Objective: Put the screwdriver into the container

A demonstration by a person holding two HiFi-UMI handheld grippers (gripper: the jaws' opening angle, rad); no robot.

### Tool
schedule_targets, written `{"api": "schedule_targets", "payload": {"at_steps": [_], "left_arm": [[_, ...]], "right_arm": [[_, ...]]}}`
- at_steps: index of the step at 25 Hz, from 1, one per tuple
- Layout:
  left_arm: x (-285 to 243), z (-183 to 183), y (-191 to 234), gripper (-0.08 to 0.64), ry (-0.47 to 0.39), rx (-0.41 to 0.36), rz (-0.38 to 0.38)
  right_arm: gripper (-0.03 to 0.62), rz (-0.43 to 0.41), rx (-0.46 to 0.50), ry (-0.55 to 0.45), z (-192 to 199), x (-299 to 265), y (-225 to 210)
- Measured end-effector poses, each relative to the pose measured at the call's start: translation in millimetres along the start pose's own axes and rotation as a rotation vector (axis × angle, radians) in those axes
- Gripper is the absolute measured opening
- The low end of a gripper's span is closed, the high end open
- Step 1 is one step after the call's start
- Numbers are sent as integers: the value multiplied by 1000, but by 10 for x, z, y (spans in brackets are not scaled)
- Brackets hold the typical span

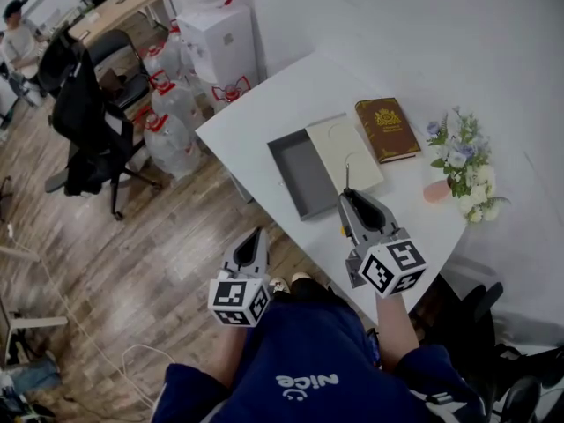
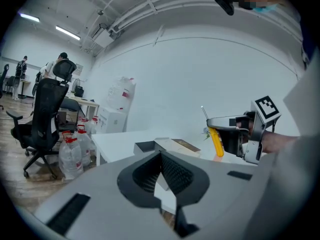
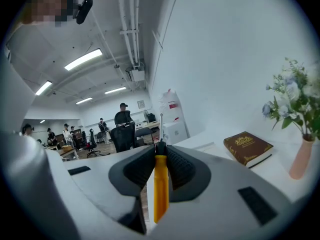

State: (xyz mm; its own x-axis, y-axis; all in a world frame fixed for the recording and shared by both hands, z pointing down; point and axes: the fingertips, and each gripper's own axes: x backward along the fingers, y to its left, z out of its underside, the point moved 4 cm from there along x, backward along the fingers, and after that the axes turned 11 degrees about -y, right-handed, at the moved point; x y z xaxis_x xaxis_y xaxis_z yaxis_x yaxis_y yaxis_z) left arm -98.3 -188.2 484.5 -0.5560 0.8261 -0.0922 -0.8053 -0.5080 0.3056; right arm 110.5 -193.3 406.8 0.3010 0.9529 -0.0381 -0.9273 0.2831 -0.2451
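Observation:
A grey open container (image 1: pixel 284 161) lies on the white table (image 1: pixel 264 104), with its cream lid (image 1: pixel 339 144) beside it on the right. My right gripper (image 1: pixel 345 197) hovers over the table's near edge, just in front of the lid. It is shut on the screwdriver's yellow handle (image 3: pixel 160 194), and the thin metal shaft (image 1: pixel 346 176) points forward past the fingertips. My left gripper (image 1: pixel 256 233) hangs off the table over the wooden floor, its jaws together with nothing in them. From the left gripper view, the screwdriver (image 2: pixel 216 141) shows in the right gripper and the container (image 2: pixel 145 146) sits beyond the jaws.
A brown book (image 1: pixel 388 129) lies right of the lid. A pink vase (image 1: pixel 436 190) of flowers (image 1: pixel 463 161) stands near the table's right corner. Left of the table, water bottles (image 1: pixel 172 122), a white box (image 1: pixel 220 42) and a black office chair (image 1: pixel 88 122) stand on the floor.

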Motion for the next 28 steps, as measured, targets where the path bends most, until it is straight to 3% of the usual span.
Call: {"api": "schedule_targets", "payload": {"at_steps": [15,28], "left_arm": [[-41,-223,44,17,-20,-25,-52],[2,-200,208,17,-10,-30,-121]], "right_arm": [[89,-47,34,132,156,-825,-141],[89,-69,40,295,617,-1505,-324]]}}
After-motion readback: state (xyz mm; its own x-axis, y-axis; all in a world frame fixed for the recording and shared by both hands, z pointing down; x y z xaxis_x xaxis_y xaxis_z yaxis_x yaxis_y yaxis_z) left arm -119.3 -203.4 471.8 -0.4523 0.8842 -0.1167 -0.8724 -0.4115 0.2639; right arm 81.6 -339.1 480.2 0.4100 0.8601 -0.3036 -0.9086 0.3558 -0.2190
